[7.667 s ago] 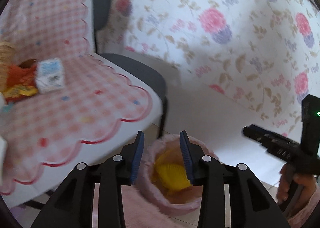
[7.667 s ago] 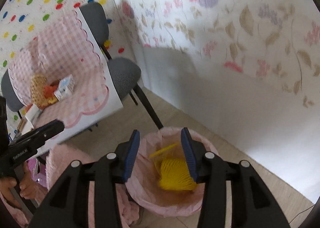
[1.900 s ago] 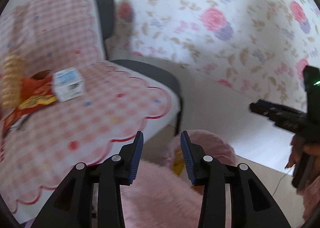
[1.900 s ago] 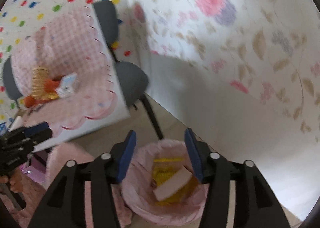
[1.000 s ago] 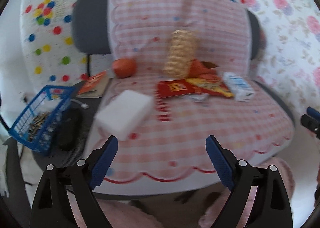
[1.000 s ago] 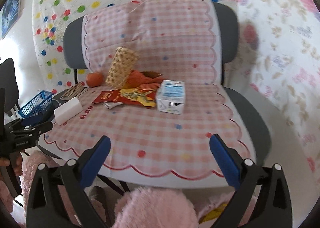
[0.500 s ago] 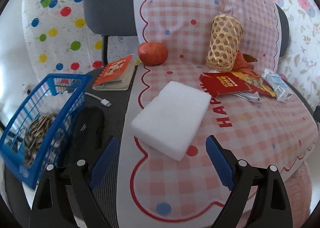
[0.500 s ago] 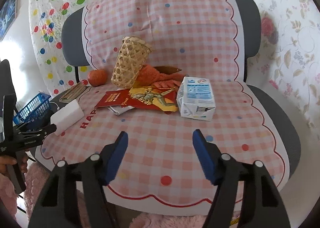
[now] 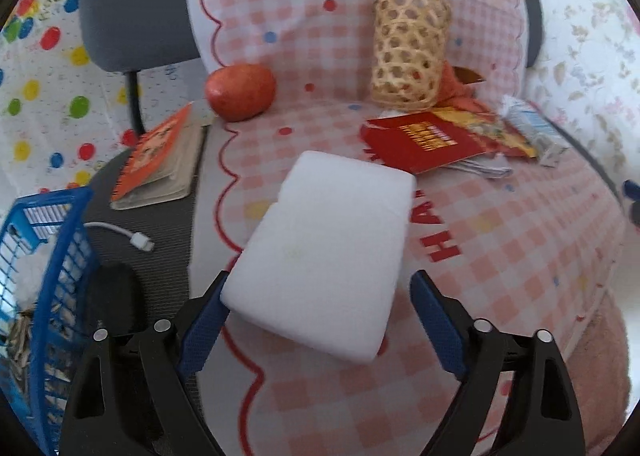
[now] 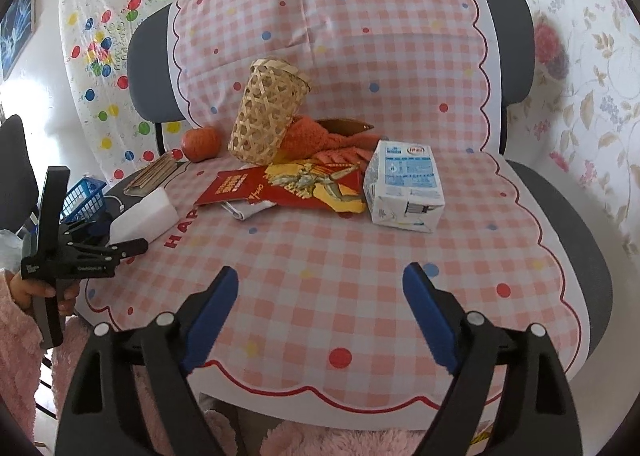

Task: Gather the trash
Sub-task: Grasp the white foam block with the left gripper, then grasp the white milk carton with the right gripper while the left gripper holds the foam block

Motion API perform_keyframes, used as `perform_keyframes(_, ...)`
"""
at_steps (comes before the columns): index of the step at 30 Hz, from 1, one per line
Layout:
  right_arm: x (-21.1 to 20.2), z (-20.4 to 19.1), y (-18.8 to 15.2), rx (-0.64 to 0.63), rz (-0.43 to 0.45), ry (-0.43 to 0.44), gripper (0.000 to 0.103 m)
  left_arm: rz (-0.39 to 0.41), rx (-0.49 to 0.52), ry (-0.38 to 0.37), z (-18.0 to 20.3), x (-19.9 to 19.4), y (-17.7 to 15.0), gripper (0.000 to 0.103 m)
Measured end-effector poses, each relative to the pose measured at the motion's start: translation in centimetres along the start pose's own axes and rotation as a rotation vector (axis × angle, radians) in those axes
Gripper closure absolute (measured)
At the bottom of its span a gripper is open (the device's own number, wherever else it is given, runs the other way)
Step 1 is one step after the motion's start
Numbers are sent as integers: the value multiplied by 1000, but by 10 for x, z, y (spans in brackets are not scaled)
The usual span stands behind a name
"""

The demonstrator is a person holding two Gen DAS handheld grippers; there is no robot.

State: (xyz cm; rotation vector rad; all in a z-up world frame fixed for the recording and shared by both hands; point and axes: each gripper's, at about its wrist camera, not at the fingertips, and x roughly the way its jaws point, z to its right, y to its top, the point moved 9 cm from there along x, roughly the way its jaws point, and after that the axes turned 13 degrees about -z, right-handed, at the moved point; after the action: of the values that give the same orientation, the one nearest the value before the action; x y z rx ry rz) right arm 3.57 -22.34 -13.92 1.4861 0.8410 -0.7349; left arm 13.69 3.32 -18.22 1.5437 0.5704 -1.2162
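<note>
Left gripper (image 9: pixel 318 318): I read the jaws spread wide, holding nothing; the near end of the white foam block (image 9: pixel 324 252) sits between the blue pads (image 9: pixel 202 326), the left pad close against its corner, the right pad apart from it.
Right gripper (image 10: pixel 320 314): I see it held over the front of the checked cloth (image 10: pixel 320 256), fingers wide apart with nothing between them.
Foam block position: lying flat on the cloth's left edge, beside the red "HAP" lettering.
Other trash: milk carton (image 10: pixel 402 186) on its side at the cloth's right, red packet (image 10: pixel 280 186) just left of it.
Left view only: blue basket (image 9: pixel 44 296), white cable (image 9: pixel 120 234) and orange booklet (image 9: pixel 160 160) on the dark chair seat.
Right view only: the left gripper from the side, its tips at the block, gripped by a hand (image 10: pixel 38 290) in a pink sleeve.
Both views: wicker cup (image 9: pixel 408 50), orange fruit (image 9: pixel 240 92).
</note>
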Motion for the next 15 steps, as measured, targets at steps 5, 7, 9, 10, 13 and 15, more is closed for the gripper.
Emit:
perform_keyframes(5,-2,14,-6,21,3,-3,20,36,-42,-12,17,-19,-11,36)
perform_keyframes(7,-1,24,-7,31,7,-15,21,76,-56,-20,30,-32,-13,37)
perform_keyframes(9,0,32,-7,42,13,-28,33,122,-59,-20,50,-47,-12,37)
perform_keyframes(10,2,36,-7,48,11,-31,44,144,-56,-22,61,-53,-10,37)
perform_keyframes(13,12,49,2,63,17,-46,50,185,-50,-15,87,-61,-2,37)
perform_keyframes(15,17,54,10,55,28,-62,50,218,-39,5,101,-63,7,37)
